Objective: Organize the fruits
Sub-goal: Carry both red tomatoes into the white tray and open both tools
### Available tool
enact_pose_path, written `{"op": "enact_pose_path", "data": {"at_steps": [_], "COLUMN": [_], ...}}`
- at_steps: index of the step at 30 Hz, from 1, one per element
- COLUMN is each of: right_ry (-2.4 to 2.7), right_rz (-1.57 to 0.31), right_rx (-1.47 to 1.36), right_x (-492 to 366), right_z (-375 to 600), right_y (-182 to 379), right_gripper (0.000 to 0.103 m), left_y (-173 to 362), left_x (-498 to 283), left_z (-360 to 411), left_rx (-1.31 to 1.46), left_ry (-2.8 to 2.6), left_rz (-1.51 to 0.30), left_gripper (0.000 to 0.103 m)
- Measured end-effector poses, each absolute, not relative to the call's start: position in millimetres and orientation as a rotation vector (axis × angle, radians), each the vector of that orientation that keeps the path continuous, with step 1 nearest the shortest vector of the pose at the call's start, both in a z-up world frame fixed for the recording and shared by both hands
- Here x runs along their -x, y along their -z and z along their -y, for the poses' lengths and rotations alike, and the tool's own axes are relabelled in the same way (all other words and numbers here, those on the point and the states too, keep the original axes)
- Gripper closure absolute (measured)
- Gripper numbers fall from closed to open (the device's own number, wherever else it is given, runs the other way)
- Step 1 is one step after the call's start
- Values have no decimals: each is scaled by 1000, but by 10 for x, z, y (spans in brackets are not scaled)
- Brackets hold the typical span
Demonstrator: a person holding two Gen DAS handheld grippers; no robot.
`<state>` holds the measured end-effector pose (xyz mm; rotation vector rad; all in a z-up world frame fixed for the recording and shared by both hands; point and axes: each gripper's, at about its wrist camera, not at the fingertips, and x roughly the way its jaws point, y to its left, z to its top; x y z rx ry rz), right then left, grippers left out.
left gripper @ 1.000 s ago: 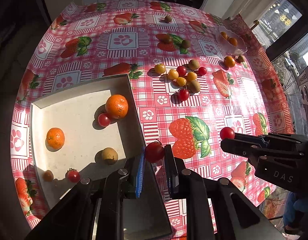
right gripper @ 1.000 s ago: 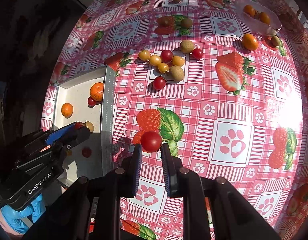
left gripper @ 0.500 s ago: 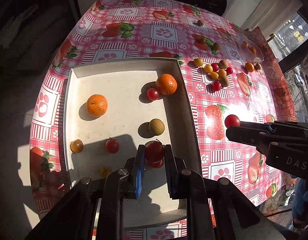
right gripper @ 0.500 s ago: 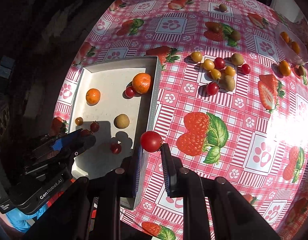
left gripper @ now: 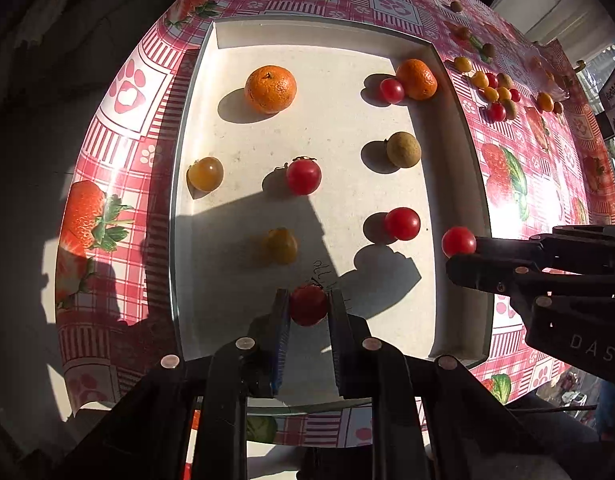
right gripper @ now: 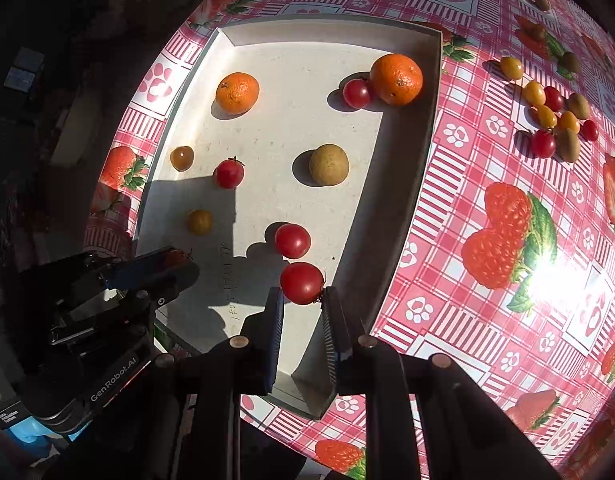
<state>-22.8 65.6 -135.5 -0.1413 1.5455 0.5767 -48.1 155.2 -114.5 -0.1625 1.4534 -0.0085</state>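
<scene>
A white tray [left gripper: 331, 128] [right gripper: 431, 92] lies on the table and holds two oranges, a brown round fruit, red and yellow cherry tomatoes. My left gripper [left gripper: 307, 306] is shut on a red cherry tomato [left gripper: 308, 305] above the tray's near part; it also shows in the right wrist view [right gripper: 175, 260]. My right gripper [right gripper: 302, 294] is shut on another red cherry tomato [right gripper: 301, 282] [left gripper: 458, 241] above the tray's near right side, by its right wall. A cluster of loose small fruits [right gripper: 555, 120] [left gripper: 495, 92] lies on the cloth to the right.
The table wears a red checked strawberry cloth [right gripper: 507, 236]. A clear dish with orange fruits [left gripper: 547, 80] sits at the far right. The table's left edge drops into dark floor [left gripper: 47, 120].
Both grippers have moved left from above the cloth to above the tray, each still holding its tomato. The tray now fills both views.
</scene>
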Motion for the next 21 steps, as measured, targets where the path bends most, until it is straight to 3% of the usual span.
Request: {"op": "enact_pose_path", "data": {"at_steps": [13, 15, 16, 17, 21], "right_ry": [-569, -572, -575, -574, -578], "right_rz": [-1631, -1636, -1638, -1636, -1628], "right_rx": [216, 207, 202, 201, 162], "right_x": [326, 319, 314, 284, 217], "right_z": [-789, -786, -785, -784, -759], "right_y": [1730, 1723, 1719, 1703, 1640], "right_gripper": [80, 76, 72, 61, 51], "left_y": [1369, 1372, 1369, 1374, 1334], "left_x": [496, 475, 470, 445, 432], "left_z": [-1466, -1428, -1421, -1405, -1478], "left_rx": [142, 141, 135, 114, 134], "left_ry": [7, 6, 0, -26, -44], "left_rz": [-1514, -1516, -1517, -1510, -1508], "left_gripper": [83, 78, 60, 47, 44]}}
